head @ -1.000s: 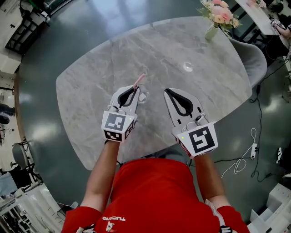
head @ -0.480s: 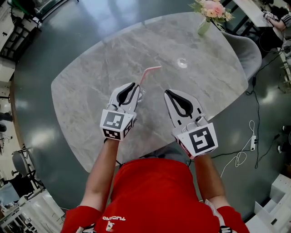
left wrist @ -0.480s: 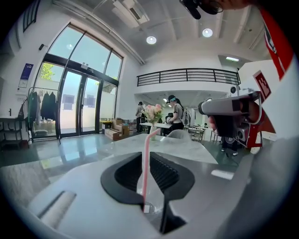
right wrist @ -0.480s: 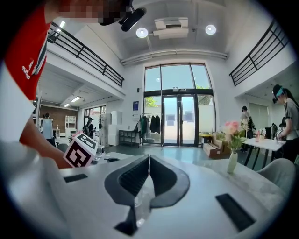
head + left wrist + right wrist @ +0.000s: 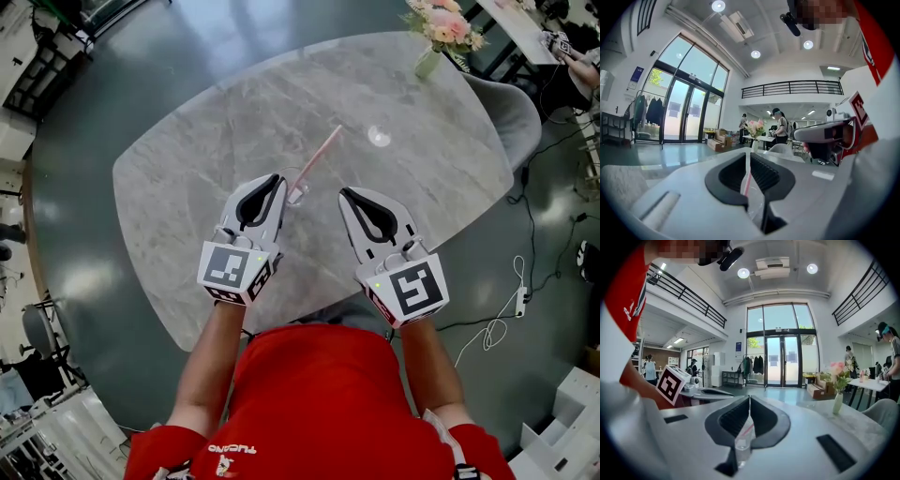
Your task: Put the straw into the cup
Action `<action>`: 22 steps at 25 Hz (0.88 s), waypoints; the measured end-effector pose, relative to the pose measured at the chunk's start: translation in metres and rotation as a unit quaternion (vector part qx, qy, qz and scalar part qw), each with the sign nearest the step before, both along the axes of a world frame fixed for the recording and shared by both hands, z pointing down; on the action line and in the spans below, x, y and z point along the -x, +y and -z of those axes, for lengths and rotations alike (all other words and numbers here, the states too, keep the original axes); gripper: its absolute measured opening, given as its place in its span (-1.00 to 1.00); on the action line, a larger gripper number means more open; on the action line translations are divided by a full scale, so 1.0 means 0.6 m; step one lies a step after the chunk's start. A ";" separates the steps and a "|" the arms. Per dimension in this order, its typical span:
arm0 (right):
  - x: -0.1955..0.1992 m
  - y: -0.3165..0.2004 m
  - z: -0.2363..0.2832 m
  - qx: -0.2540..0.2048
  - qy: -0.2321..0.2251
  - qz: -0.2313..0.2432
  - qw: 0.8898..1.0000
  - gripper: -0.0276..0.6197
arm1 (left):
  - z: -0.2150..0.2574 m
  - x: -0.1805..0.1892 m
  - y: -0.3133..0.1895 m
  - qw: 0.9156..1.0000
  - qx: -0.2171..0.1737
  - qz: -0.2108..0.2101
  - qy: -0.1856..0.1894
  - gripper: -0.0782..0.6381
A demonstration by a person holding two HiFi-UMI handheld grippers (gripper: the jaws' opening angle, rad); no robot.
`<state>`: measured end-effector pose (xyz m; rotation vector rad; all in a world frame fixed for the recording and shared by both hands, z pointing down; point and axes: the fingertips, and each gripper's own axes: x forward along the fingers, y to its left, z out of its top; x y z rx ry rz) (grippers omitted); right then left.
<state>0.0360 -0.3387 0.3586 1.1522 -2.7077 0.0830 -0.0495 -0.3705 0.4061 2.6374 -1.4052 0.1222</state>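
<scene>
Straw (image 5: 319,155) meets cup (image 5: 298,195): the left gripper (image 5: 277,180) is clamped on the pink straw, whose lower end appears to sit in the small clear cup on the table (image 5: 187,187) (nothing else inside). The right gripper (image 5: 345,190), jaws pressed together, holds nothing. Next, likely a gentle release without tipping the cup.

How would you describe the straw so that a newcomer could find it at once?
On the grey marble table, look at the left tongs. The straw slants away from their tips: thin, long and pink, unlike the small clear cup beside it.
</scene>
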 end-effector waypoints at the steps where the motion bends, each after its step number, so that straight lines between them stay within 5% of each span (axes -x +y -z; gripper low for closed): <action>1: 0.003 0.002 0.002 -0.001 -0.002 0.001 1.000 -0.91 | 0.007 0.001 0.005 1.000 -0.003 0.000 0.002 -0.69; 13: 0.015 0.043 0.051 0.000 -0.086 0.010 0.996 -0.91 | 0.102 -0.009 0.082 0.998 -0.042 -0.013 0.037 -0.76; 22: 0.023 0.080 0.076 -0.021 -0.101 0.022 0.994 -0.91 | 0.166 0.002 0.131 0.995 -0.075 -0.016 0.061 -0.76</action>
